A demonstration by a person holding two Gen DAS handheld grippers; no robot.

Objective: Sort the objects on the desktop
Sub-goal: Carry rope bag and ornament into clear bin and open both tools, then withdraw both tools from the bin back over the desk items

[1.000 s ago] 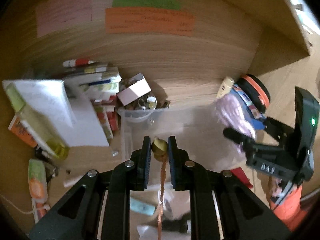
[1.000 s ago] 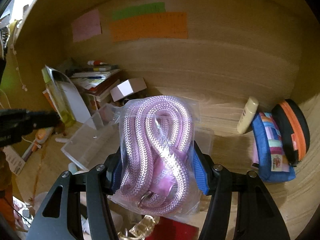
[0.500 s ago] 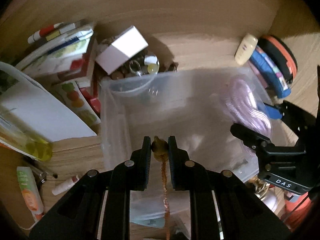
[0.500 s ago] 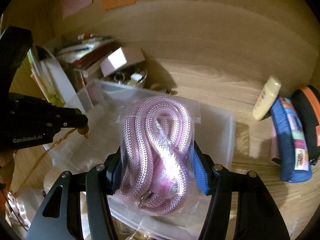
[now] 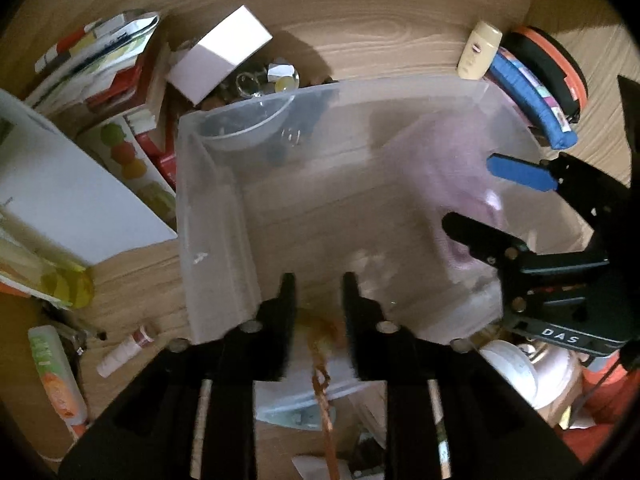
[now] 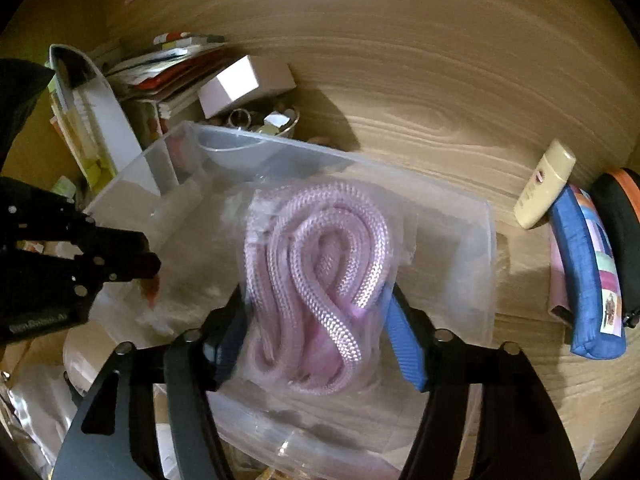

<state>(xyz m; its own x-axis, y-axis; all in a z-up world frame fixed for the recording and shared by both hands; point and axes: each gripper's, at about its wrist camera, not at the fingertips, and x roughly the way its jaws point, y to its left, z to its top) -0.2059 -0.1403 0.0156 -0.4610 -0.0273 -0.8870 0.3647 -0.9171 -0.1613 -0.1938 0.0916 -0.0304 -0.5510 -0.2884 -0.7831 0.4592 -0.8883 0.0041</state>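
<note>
A wooden desk [image 5: 360, 32] with a wood back panel carries a clear plastic bin [image 5: 216, 216], which takes up most of the desk's middle.

Left wrist view: the left gripper [image 5: 318, 288] stands over the bin's near wall. Its jaws have just been opening and now stand narrowly apart; the brown beaded cord [image 5: 320, 376] lies blurred below them, no longer pinched as it was half a second ago. The bin's left wall sits just beside a stack of books [image 5: 120, 92]. A white box [image 5: 220, 56] and a glass bowl [image 5: 248, 128] crowd the bin's far left corner. A cream bottle [image 5: 478, 52] and a blue pouch [image 5: 528, 100] lie at the bin's far right corner. The bin floor between the grippers is open.

Right wrist view: the right gripper [image 6: 316, 312] is inside the bin's right half. Its jaws have just been opening. The bagged pink rope [image 6: 320, 280] sits between the blue pads [image 6: 406, 352], blurred and lower than before; contact cannot be judged. Bare desk lies beyond the bin's far wall, up to the back panel.
</note>
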